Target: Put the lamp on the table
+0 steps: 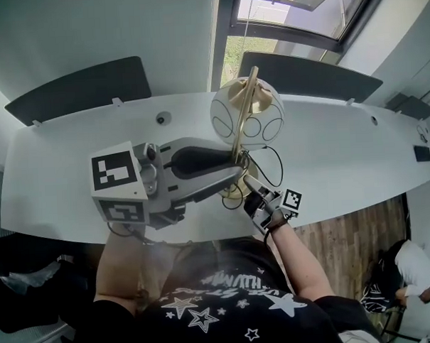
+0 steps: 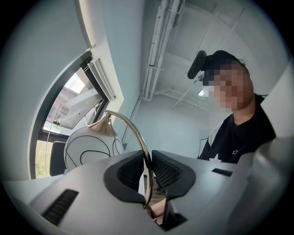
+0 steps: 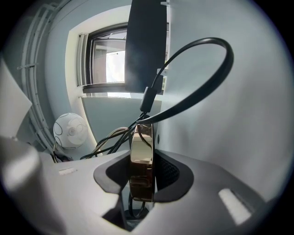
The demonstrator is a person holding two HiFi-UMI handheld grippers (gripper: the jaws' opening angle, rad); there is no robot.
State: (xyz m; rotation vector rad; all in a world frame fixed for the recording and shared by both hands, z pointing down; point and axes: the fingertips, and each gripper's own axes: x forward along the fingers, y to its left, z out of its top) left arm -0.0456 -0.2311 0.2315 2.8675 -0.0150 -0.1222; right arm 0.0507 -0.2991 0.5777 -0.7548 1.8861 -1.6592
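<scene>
above the table [image 1: 342,154] edge, the lamp [image 1: 234,120], likely top-heavy with a fragile globe [image 1: 261,124], is carried by its stiff parts: left gripper [image 2: 147,165] jaws clamped on the stem [image 1: 249,98], right gripper [image 3: 142,176] jaws on the base [image 3: 141,156].

Lamp [image 1: 247,115] above table [image 1: 342,154] near its front edge, stem between left gripper [image 1: 235,172] jaws, base between right gripper [image 1: 253,189] jaws, cord [image 1: 275,161] looping right of base, screens [image 1: 76,88] behind table, window [image 1: 293,7] beyond.

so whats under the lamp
The white table, with the lamp's black cord looped over it. The spot below the base is covered by the right gripper.
</scene>
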